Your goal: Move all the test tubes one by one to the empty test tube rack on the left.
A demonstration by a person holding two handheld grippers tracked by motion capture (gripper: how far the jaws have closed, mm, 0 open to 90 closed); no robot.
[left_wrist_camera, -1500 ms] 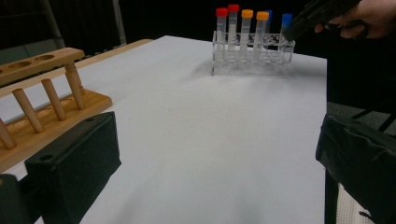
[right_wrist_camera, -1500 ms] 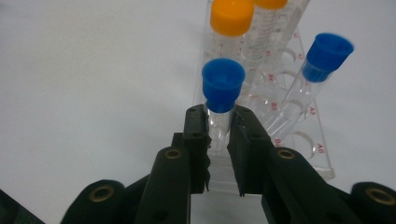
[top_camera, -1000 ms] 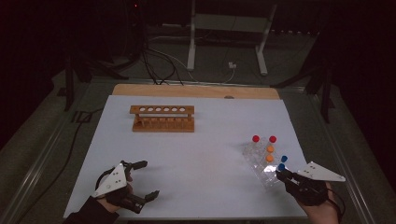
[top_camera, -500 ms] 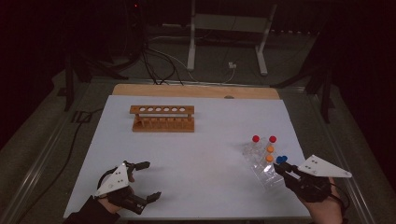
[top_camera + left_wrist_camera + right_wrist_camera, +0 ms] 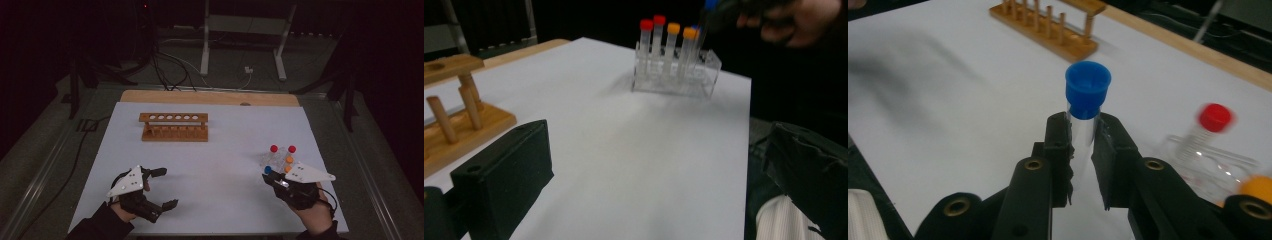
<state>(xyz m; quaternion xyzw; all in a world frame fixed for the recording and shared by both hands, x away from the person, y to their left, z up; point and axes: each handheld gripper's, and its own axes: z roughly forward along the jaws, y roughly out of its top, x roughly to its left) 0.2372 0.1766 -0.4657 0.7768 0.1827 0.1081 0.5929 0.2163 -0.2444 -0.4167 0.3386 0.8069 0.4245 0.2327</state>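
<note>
In the high view, the right gripper (image 5: 274,178) sits at the near right of the white table (image 5: 210,150), held in the person's right hand (image 5: 310,212). Its jaws pinch a blue-capped tube (image 5: 268,170), whose cap shows just at the jaw tips, right beside the near left corner of the clear rack (image 5: 280,160). Two red-capped and two orange-capped tubes stand in that rack. The left gripper (image 5: 162,187) lies at the near left, well apart from the tubes, with its jaws spread wide and nothing between them. A wooden rack (image 5: 174,127) stands farther back, left of the middle, its holes bare.

In the left gripper view, the two black jaws stand far apart at the bottom corners, with bare table between them. The clear rack (image 5: 676,70) with its red and orange caps stands across the table, and the right hand (image 5: 794,22) hovers above its far side with the blue cap (image 5: 710,4) at the top edge. The wooden rack (image 5: 459,110) is at the left.

In the right gripper view, the jaws press on the clear body of the blue-capped tube (image 5: 1087,97) from both sides, just under its cap. The tube stands upright between the pads, cap above the jaw tips. A red-capped tube (image 5: 1210,125) is blurred at the right, and the wooden rack (image 5: 1048,27) lies beyond.
</note>
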